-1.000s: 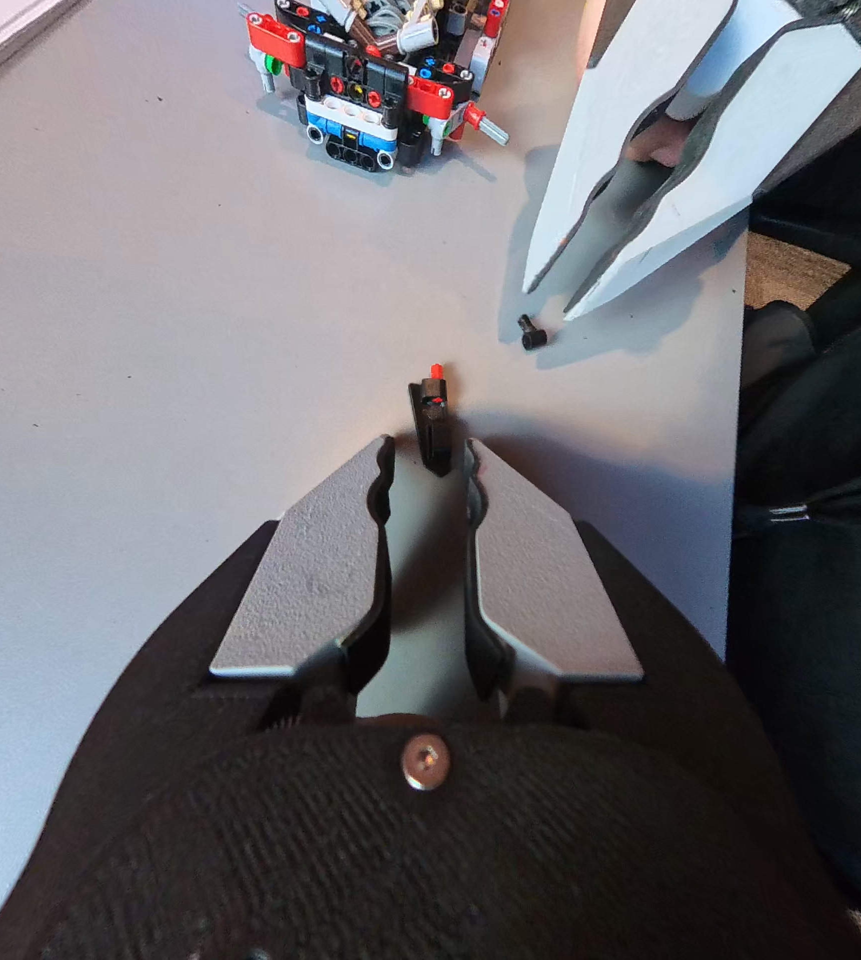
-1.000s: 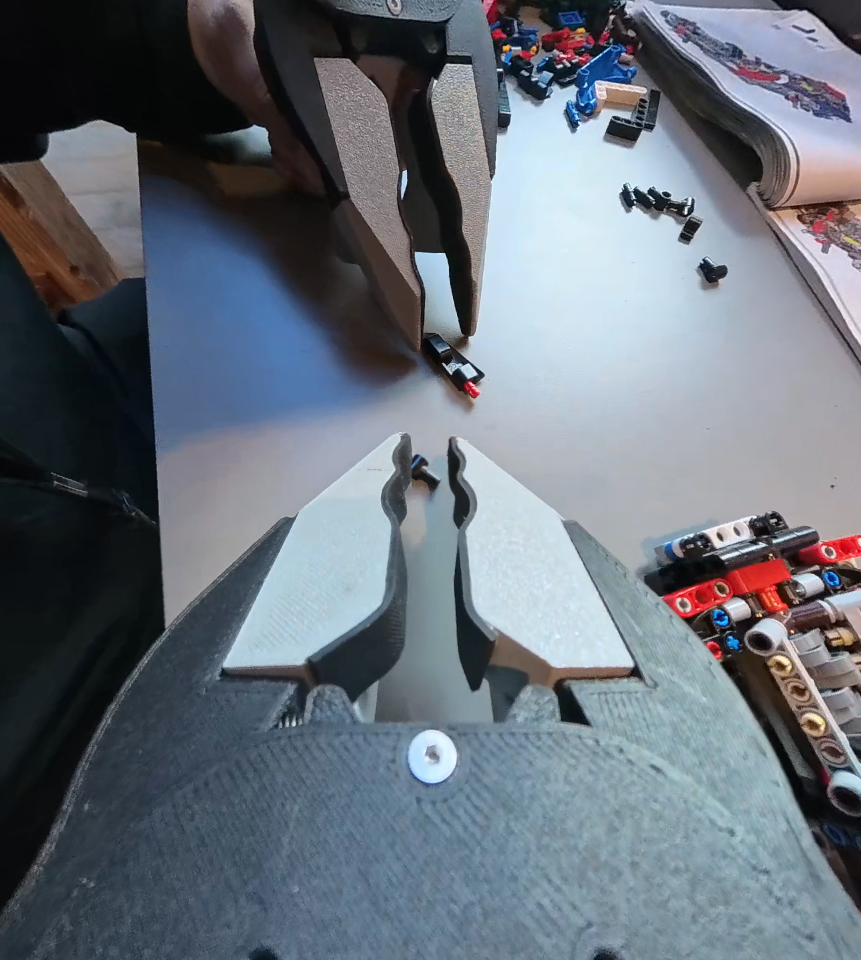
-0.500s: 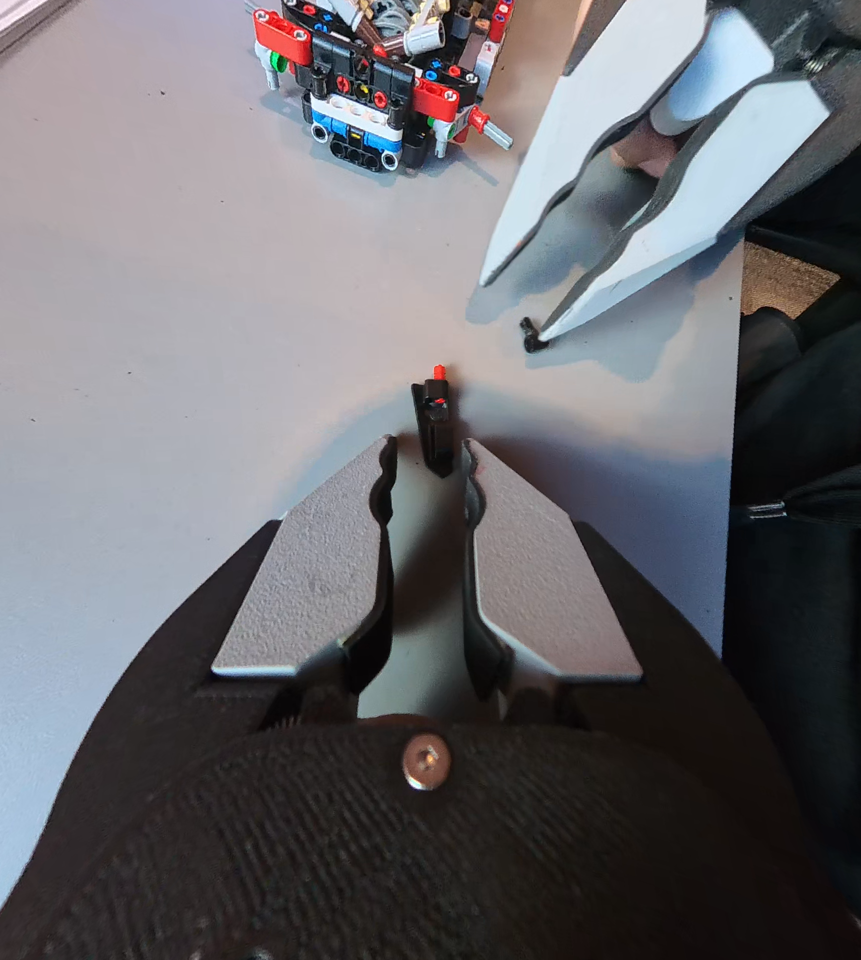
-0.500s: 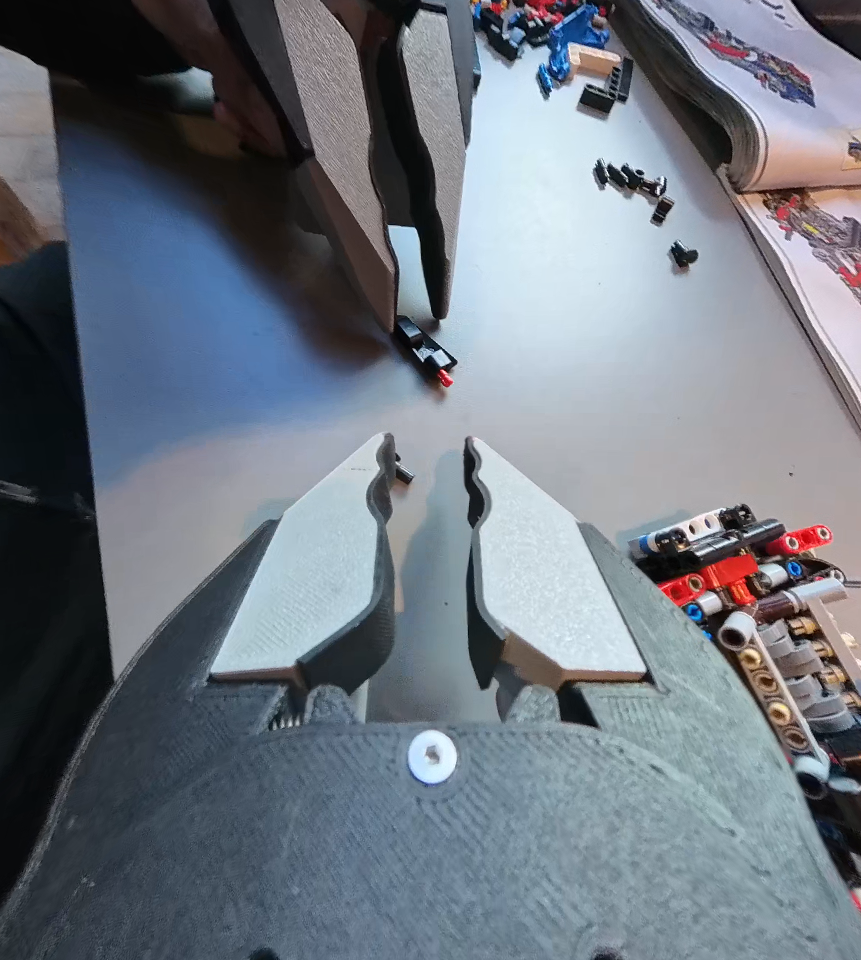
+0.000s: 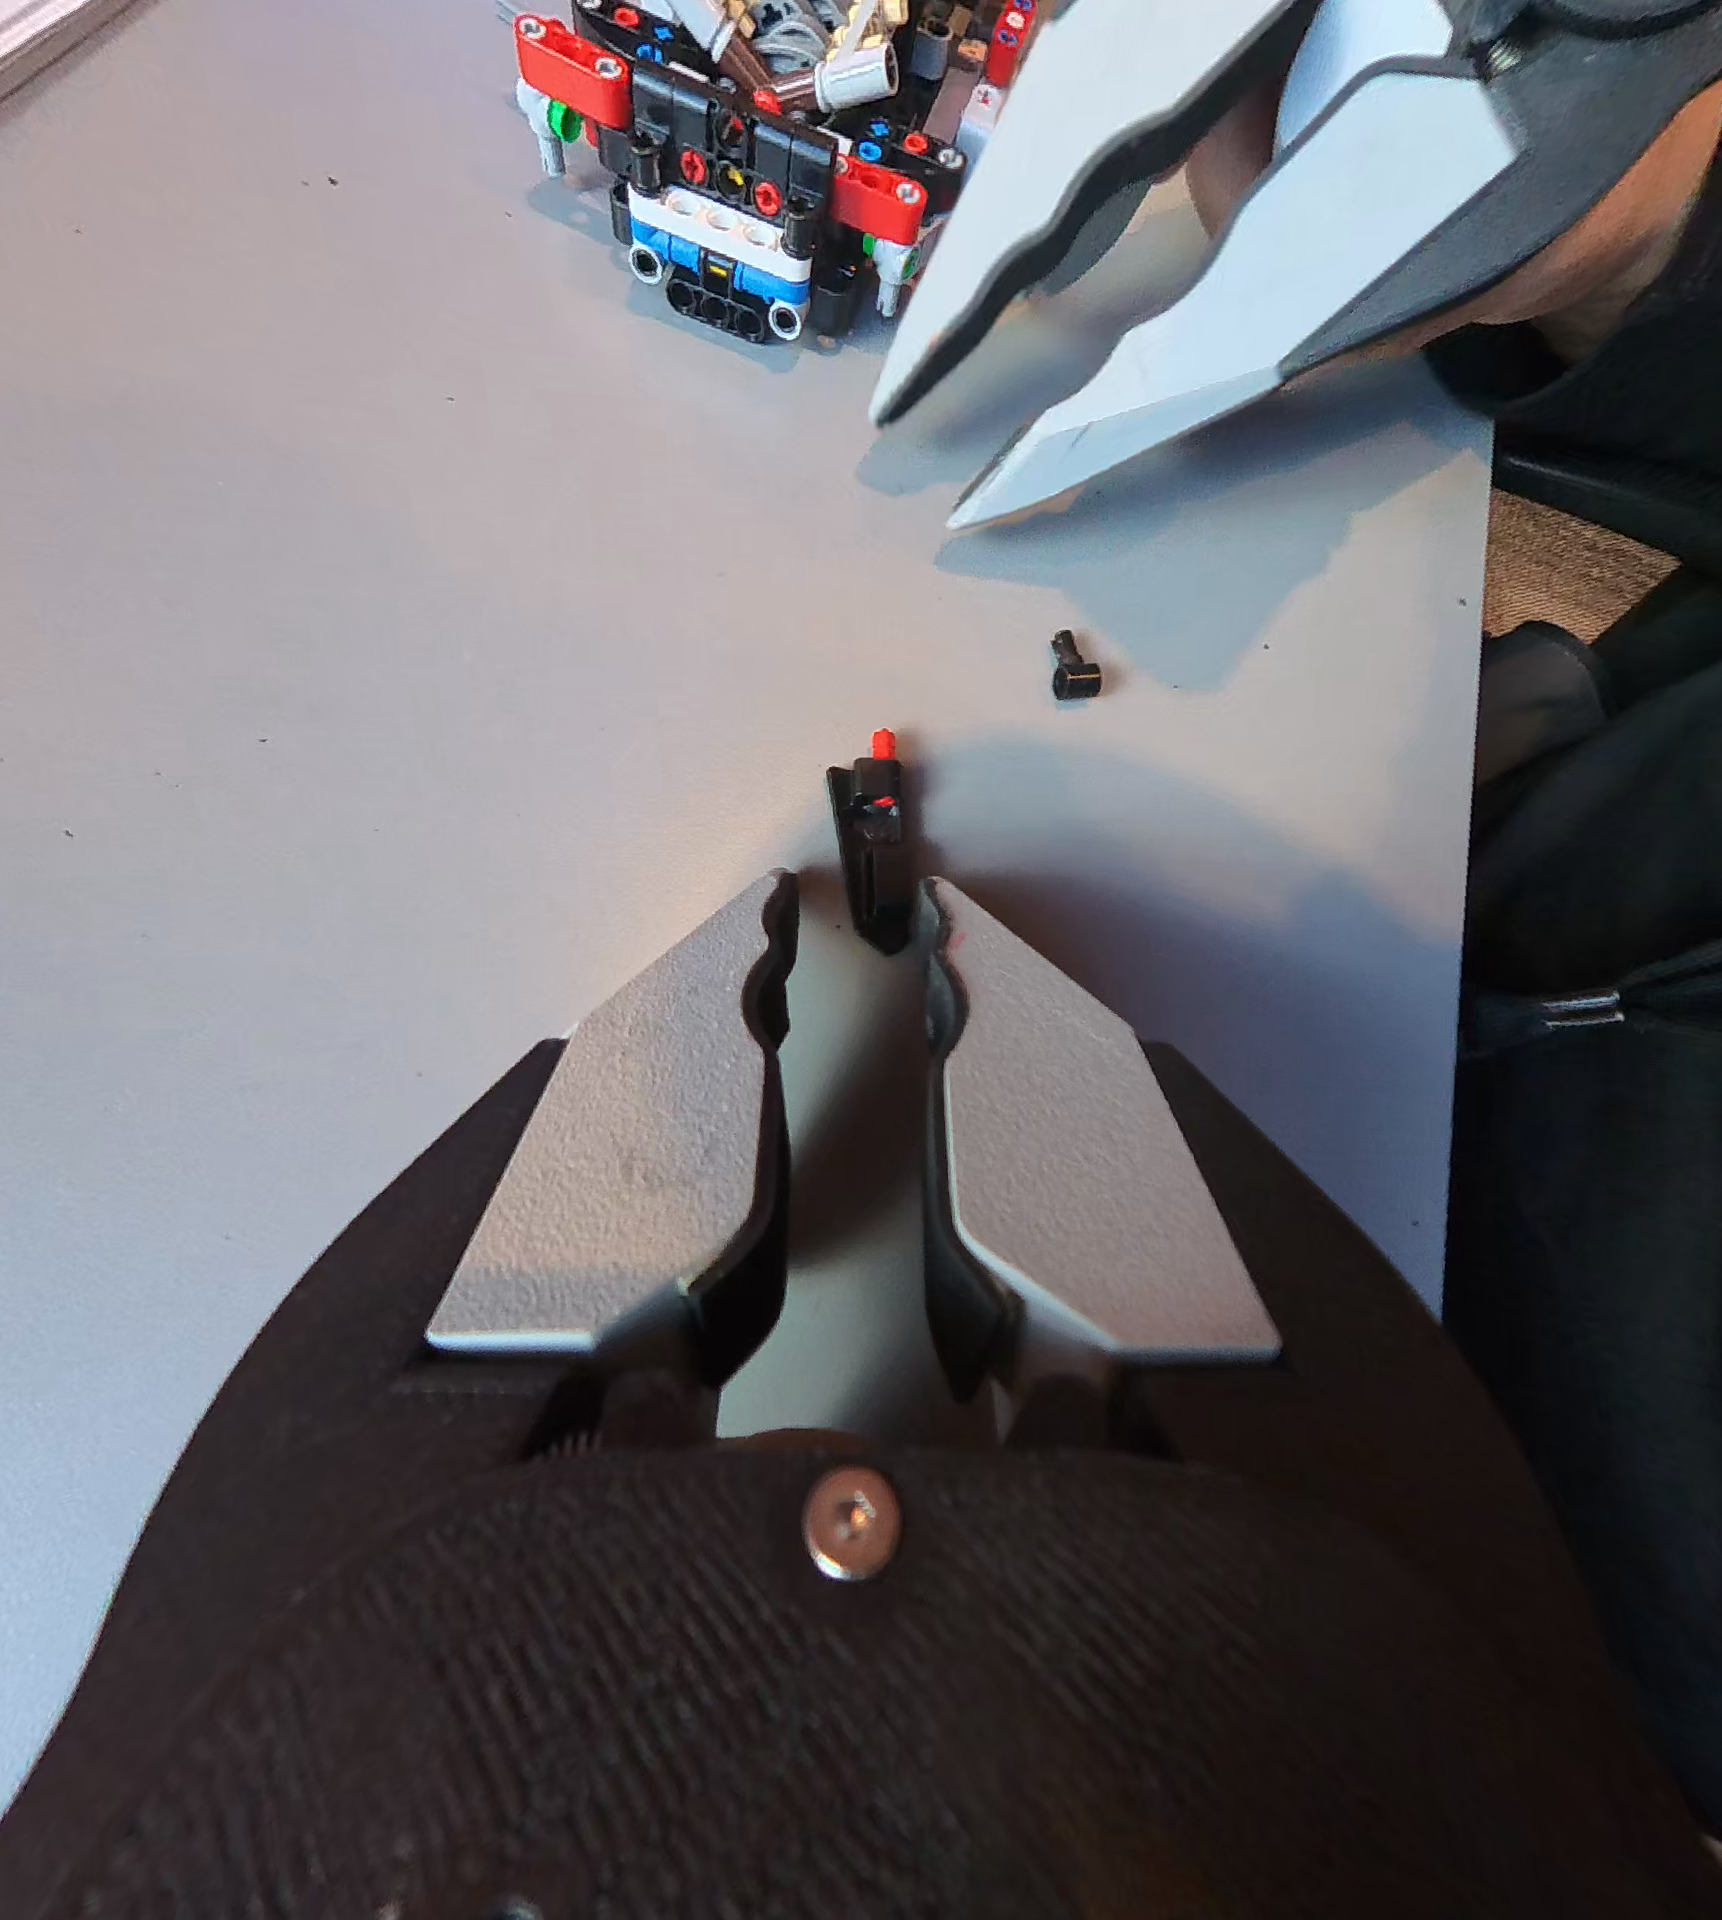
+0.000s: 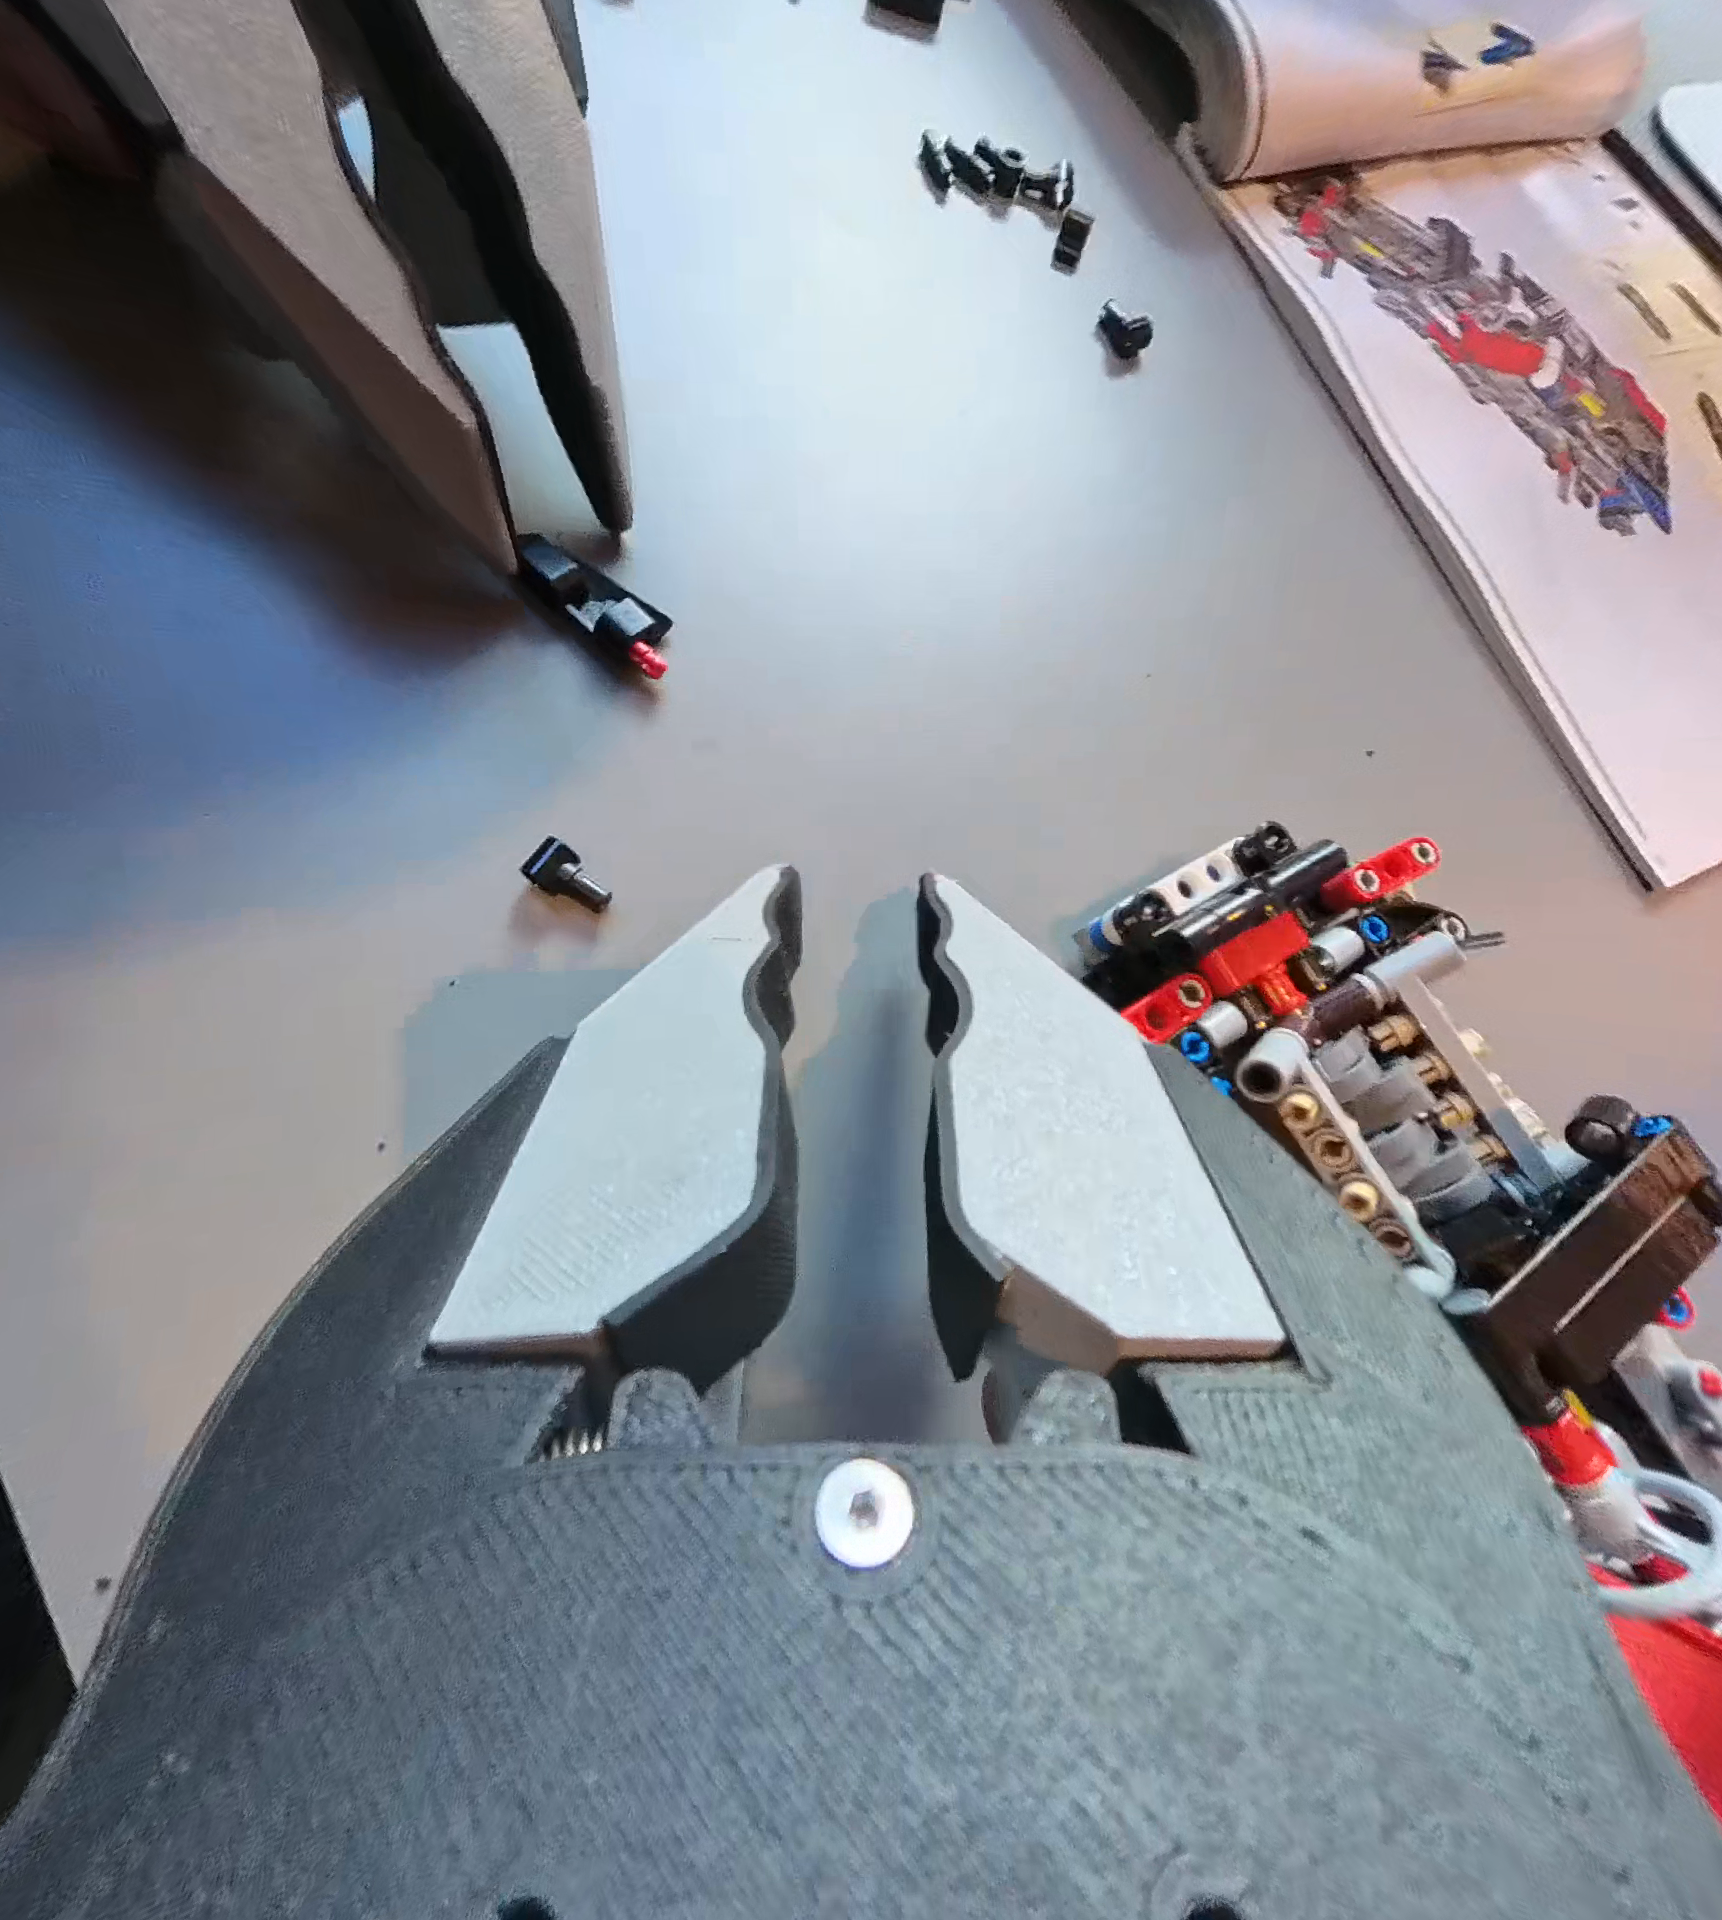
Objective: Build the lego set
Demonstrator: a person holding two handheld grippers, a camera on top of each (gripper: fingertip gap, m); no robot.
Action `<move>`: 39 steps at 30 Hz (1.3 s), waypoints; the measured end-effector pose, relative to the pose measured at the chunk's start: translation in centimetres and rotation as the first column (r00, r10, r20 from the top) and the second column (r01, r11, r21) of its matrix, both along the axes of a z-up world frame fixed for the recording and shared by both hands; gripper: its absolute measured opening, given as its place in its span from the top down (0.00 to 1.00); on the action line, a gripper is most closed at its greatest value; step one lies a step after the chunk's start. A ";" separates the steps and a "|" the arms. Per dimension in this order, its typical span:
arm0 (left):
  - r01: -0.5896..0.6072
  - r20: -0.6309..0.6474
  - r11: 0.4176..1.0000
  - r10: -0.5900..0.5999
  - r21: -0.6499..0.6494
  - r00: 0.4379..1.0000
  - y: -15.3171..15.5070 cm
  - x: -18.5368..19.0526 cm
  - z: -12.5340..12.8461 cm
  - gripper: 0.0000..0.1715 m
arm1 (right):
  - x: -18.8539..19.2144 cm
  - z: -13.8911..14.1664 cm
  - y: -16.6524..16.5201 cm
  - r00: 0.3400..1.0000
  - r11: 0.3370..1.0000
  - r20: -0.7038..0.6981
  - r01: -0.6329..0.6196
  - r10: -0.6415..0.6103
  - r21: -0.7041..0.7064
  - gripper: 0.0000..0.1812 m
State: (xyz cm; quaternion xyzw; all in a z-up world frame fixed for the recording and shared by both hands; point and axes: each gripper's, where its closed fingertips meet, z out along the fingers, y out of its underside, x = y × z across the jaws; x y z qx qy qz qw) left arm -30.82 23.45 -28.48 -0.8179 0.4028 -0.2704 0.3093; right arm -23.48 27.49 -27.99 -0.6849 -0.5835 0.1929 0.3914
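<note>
Lying near table edge [image 5: 1465, 831]: black pin [image 5: 1075, 670].

My left gripper [image 5: 859, 902] stands on the table [image 5: 317, 623] at the beam's [image 5: 872, 844] near end. A pin [image 5: 1075, 665] lies right of it; the model [image 5: 743, 177] sits far, the manual [image 6: 1605, 436] beyond.

Bare table [image 6: 992, 665] lay open between the grippers. A black pin [image 6: 566, 875] and the black beam [image 6: 592, 608] broke it on one side; the model [image 6: 1356, 1039] and booklet [image 6: 1563, 468] walled the other.
</note>
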 end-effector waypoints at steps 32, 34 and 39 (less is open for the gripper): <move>-0.040 0.000 0.999 0.040 -0.013 0.999 -0.1 0.0 -0.1 0.94 | 1.7 -0.1 -4.4 0.992 0.971 -0.040 0.106 -0.117 -0.213 0.84; -0.039 0.008 0.999 0.039 -0.024 0.999 -0.5 0.3 -0.1 0.95 | 0.7 -0.2 -5.2 0.992 0.952 -0.056 0.093 -0.114 -0.292 0.83; -0.013 0.005 1.000 0.013 -0.015 1.000 -1.5 1.1 0.0 0.92 | 0.1 -0.6 -3.9 0.991 0.947 -0.034 0.110 -0.127 -0.303 0.88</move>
